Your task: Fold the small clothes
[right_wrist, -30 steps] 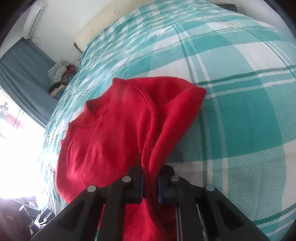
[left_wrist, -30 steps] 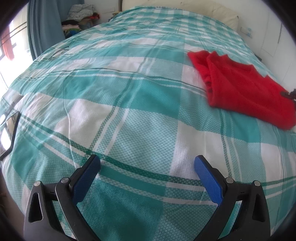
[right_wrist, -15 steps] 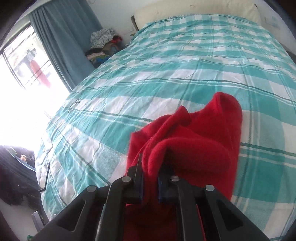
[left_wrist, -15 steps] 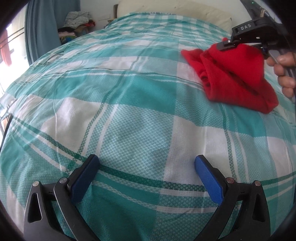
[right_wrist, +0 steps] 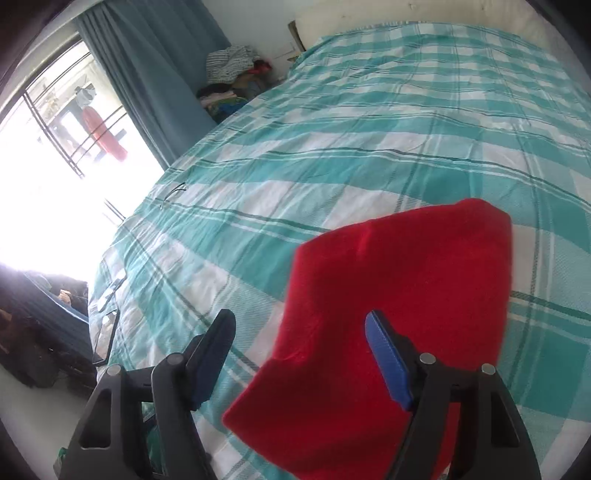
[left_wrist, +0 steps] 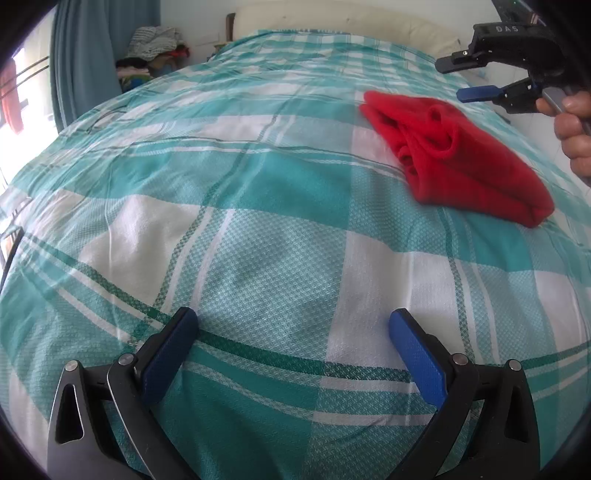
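A small red knit garment (left_wrist: pixel 461 162) lies folded on the teal and white checked bedspread (left_wrist: pixel 258 229). In the right wrist view the garment (right_wrist: pixel 399 302) fills the lower middle. My right gripper (right_wrist: pixel 301 325) is open just above its near edge and holds nothing; it also shows in the left wrist view (left_wrist: pixel 476 81), held by a hand above the garment's far side. My left gripper (left_wrist: pixel 291 328) is open and empty over bare bedspread, well to the near left of the garment.
A pillow (left_wrist: pixel 351 22) lies at the head of the bed. A pile of clothes (right_wrist: pixel 232 70) sits by the blue curtain (right_wrist: pixel 155 66). A dark phone or tablet (right_wrist: pixel 105 332) lies at the bed's left edge. A bright window (right_wrist: pixel 55 147) is at left.
My right gripper has opened and let go of the red garment, which now lies folded over on the bed. The left gripper has stayed open and nearly still.
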Demonstrator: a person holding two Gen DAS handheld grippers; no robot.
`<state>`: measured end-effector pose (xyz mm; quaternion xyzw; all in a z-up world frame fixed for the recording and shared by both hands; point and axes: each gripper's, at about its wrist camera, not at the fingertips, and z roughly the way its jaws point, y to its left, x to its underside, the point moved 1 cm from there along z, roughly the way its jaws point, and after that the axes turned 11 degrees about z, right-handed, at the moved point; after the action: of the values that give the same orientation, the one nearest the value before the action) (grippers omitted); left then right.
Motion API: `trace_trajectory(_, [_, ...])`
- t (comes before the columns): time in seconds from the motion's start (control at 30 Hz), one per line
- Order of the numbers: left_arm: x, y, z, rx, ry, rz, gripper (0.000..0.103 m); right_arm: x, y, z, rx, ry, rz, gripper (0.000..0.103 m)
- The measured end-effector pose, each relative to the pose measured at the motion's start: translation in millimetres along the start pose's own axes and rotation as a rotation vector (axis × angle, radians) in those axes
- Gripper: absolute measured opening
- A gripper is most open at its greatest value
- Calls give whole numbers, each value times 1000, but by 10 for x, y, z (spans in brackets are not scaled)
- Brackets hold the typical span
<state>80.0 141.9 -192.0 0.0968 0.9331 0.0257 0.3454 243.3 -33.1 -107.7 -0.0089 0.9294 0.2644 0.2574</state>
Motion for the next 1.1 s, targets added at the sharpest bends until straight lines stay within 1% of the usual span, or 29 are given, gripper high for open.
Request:
trace_trajectory(0.03, [2, 0, 2, -1, -1, 0, 103, 48, 27, 44, -15, 24, -6, 46])
trace_trajectory(0.1, [1, 0, 1, -1, 2, 1, 103, 315, 112, 207, -2, 88, -28, 38])
trace_trajectory(0.17, [4, -1, 3, -2, 6, 3, 103, 674, 237, 476, -28, 188, -66, 38])
trace_trajectory(0.2, [6, -3, 2, -3, 9, 5, 103, 847, 318, 582, -19, 214, -110, 38])
trace_trajectory(0.23, [8, 1, -3, -3, 11, 6, 103, 982, 403, 640, -18, 221, -160, 38])
trace_trajectory(0.27, [8, 2, -9, -2, 10, 6, 103, 1060, 470, 622, -35, 210, -191, 38])
trace_trajectory(0.3, [13, 3, -12, -1, 9, 6, 103, 1088, 502, 525, -53, 179, -198, 38])
trace_trajectory(0.37, [13, 1, -12, 1, 8, 4, 103, 1050, 474, 190, -85, 101, -163, 38])
trace_trajectory(0.4, [14, -1, -11, 0, 8, 4, 103, 1024, 417, -10, -77, 49, -148, 38])
trace_trajectory(0.43, [10, -6, -8, -2, 8, 5, 103, 1003, 346, -197, -43, -3, -141, 39])
trace_trajectory(0.47, [11, -5, -7, -4, 8, 6, 103, 998, 250, -356, 9, -46, -133, 39])
trace_trajectory(0.5, [11, -3, -7, -4, 9, 7, 103, 1013, 133, -472, 53, -78, -121, 40])
trace_trajectory(0.53, [7, -6, -3, -6, 11, 8, 103, 1015, 18, -523, 87, -91, -105, 40])
trace_trajectory(0.57, [4, -7, 0, -6, 12, 10, 103, 1046, -115, -506, 118, -78, -91, 40])
trace_trajectory(0.6, [-1, -7, 6, -6, 15, 10, 103, 1089, -249, -430, 145, -44, -77, 40])
trace_trajectory(0.67, [-21, -6, 9, -5, 27, 12, 103, 1228, -474, -245, 166, 40, -45, 40])
trace_trajectory(0.7, [-50, -13, -2, 1, 49, 18, 102, 1296, -512, -231, 156, 47, -34, 40])
trace_trajectory(0.73, [-92, -20, -31, 17, 70, 28, 102, 1354, -495, -301, 142, 22, -32, 40])
trace_trajectory(0.77, [-144, -32, -77, 50, 78, 41, 102, 1397, -474, -422, 135, -15, -40, 40])
trace_trajectory(0.8, [-210, -41, -135, 94, 71, 47, 102, 1433, -456, -539, 138, -53, -53, 44])
trace_trajectory(0.83, [-297, -19, -197, 131, 56, 31, 102, 1474, -451, -682, 163, -99, -63, 58])
trace_trajectory(0.87, [-403, 20, -244, 157, 32, 3, 102, 1515, -471, -809, 208, -155, -62, 65])
trace_trajectory(0.9, [-520, 72, -266, 170, 9, -28, 102, 1557, -531, -932, 255, -209, -51, 77])
trace_trajectory(0.93, [-644, 139, -249, 169, -10, -57, 102, 1591, -606, -1031, 299, -249, -37, 80])
trace_trajectory(1.0, [-885, 262, -76, 127, -20, -94, 102, 1652, -801, -1129, 392, -288, -24, 80])
trace_trajectory(1.03, [-992, 317, 71, 97, -9, -100, 102, 1677, -918, -1132, 433, -289, -16, 80])
trace_trajectory(1.07, [-1077, 362, 255, 69, 15, -104, 102, 1695, -1043, -1118, 453, -279, 2, 80])
trace_trajectory(1.1, [-1140, 395, 462, 48, 63, -101, 102, 1716, -1162, -1096, 462, -268, 30, 80])
